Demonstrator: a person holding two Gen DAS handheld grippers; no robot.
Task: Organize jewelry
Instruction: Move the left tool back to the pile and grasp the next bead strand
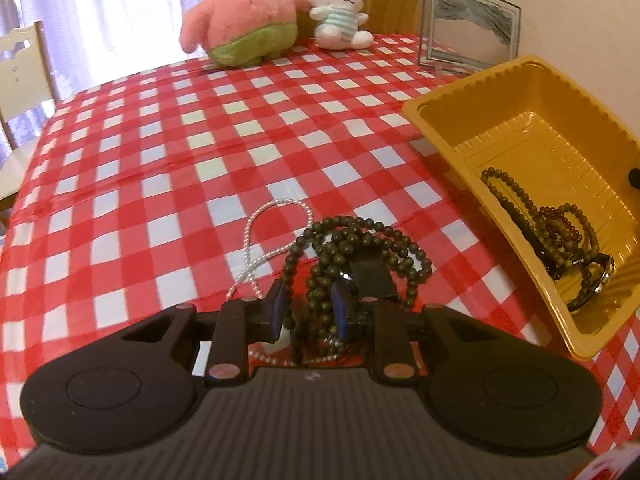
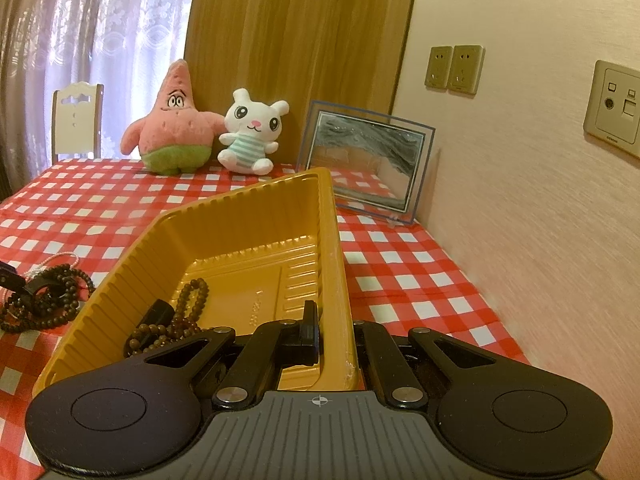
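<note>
A long string of small, round, dark olive-brown beads (image 1: 352, 248) lies heaped in loops on the desk, and the left gripper (image 1: 310, 310) has its blue-padded fingers (image 1: 339, 312) closed on a bunch of these strands, the gap between them narrow. Just beside the heap, partly under it, a thin strand of tiny white pearl beads (image 1: 276, 216) curls in a loop on the cloth. To the right, near but apart from the heap, sits a rectangular mustard-yellow plastic tray (image 1: 448, 100) with ribbed, fluted walls and a stepped bottom. In its near corner lie more dark bead strings (image 2: 188, 312), some amber-brown beads (image 1: 562, 224) and a black-strapped wristwatch (image 1: 600, 276), all tangled together. The right gripper (image 2: 332, 334) is clamped on the tray's right-hand wall, one black finger inside and the other outside, and the tray looks tilted.

The desk (image 1: 160, 168) is covered with a glossy red-and-white checked cloth, faintly creased. At its far edge stand a pink star-shaped plush toy (image 2: 174, 124) in green shorts and a white plush rabbit (image 2: 252, 132) in a striped top, touching each other, and a clear glass frame holding dark sand (image 2: 368, 160). Behind them are a wood-grain panel (image 2: 304, 32), lace curtains (image 2: 92, 24), a white chair back (image 2: 76, 116) and a pale textured wall (image 2: 520, 200) with beige sockets (image 2: 454, 68).
</note>
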